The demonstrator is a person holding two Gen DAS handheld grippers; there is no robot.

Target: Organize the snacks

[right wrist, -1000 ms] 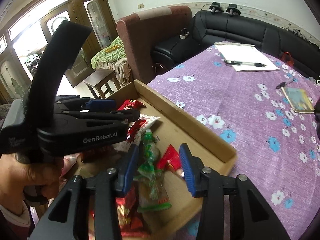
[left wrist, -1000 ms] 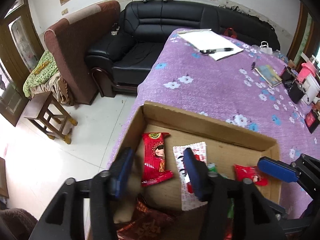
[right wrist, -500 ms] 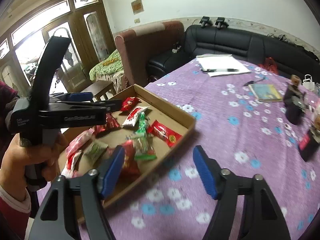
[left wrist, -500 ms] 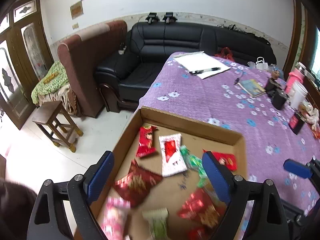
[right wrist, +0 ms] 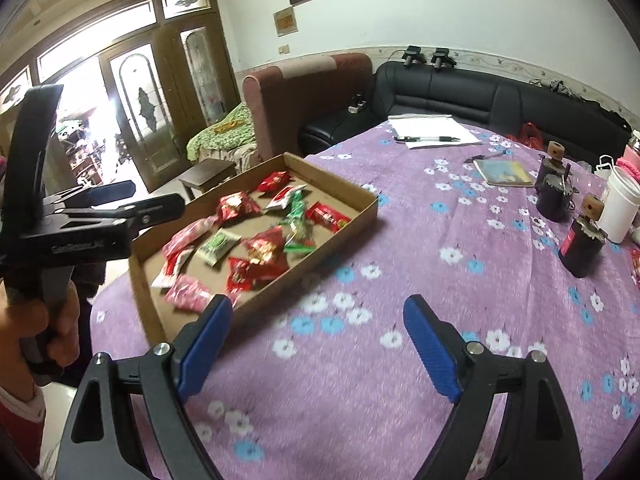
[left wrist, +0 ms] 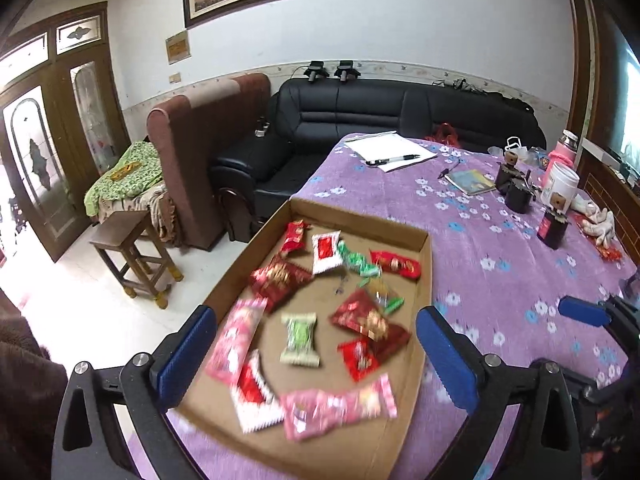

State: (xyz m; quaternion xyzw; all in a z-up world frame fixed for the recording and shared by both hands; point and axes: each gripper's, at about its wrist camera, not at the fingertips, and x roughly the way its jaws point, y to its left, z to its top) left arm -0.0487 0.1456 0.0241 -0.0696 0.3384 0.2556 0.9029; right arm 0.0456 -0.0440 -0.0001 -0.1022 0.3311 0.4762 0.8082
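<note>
Blurring hides most snack labels in the cardboard tray (left wrist: pixel 426 264) at the counter (right wrist: pixel 440 280) edge; red, pink and green packets (left wrist: pixel 300 338) lie loose inside. Left gripper (left wrist: pixel 316 344) and right gripper (right wrist: pixel 318 338) jaws, just opening, stand wide and empty.

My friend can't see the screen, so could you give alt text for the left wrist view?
A shallow cardboard tray of red, pink, green and white wrapped snacks sits on a purple flowered tablecloth. The left tool, blue-padded, hangs open and empty above it; a black leather sofa stands behind.
</note>
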